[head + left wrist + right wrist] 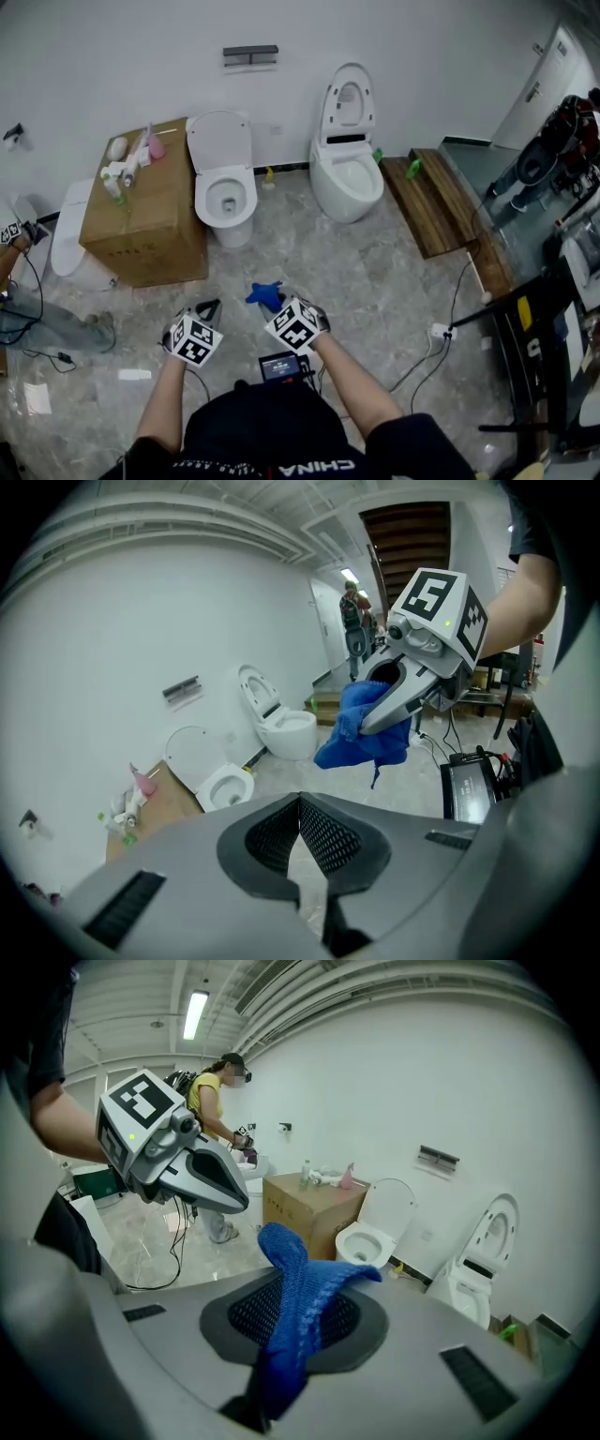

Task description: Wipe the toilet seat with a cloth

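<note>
Head view: left gripper [210, 311] and right gripper [272, 302] are low over the floor, with the blue cloth [262, 295] at the right tips. The toilet [225, 195], lid up, stands well ahead beside a box [141, 216].
Left gripper view: jaws closed together, nothing between.
Right gripper view: jaws clamped on cloth, which rises between them.

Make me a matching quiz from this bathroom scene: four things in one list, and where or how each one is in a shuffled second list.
1 blue cloth
2 left gripper
3 cardboard box
4 wooden platform

A shut, empty
B left of the round toilet, head view
C clamped in the right gripper
D right of the egg-shaped toilet, head view

Pairs: 1-C, 2-A, 3-B, 4-D
</note>
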### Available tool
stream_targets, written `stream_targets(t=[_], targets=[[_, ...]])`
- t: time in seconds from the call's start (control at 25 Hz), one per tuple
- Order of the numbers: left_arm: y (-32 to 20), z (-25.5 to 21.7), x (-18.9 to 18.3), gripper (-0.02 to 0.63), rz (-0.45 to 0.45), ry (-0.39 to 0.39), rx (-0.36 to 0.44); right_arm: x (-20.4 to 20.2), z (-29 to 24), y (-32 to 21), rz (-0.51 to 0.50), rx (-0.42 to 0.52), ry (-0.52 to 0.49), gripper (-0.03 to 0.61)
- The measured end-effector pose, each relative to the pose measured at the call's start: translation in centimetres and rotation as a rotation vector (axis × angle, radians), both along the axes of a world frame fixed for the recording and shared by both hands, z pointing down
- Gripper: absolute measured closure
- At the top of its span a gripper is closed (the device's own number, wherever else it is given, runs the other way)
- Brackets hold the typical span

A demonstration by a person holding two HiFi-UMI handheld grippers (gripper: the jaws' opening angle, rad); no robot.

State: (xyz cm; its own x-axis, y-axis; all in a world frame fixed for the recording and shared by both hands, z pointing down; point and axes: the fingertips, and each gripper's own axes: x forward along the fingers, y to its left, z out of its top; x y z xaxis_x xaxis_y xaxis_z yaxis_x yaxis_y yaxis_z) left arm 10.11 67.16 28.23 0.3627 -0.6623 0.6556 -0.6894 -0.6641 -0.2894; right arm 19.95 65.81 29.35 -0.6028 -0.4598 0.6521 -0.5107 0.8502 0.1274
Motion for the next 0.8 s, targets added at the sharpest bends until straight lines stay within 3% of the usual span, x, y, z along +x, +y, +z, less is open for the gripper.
stream_targets(t=[0.8], targets=[[0.1, 1.2, 3.0, 0.603, 0.025, 0.003, -0.040, 2.8, 0.8, -0.4, 0.028, -0.017, -0.026, 0.512]])
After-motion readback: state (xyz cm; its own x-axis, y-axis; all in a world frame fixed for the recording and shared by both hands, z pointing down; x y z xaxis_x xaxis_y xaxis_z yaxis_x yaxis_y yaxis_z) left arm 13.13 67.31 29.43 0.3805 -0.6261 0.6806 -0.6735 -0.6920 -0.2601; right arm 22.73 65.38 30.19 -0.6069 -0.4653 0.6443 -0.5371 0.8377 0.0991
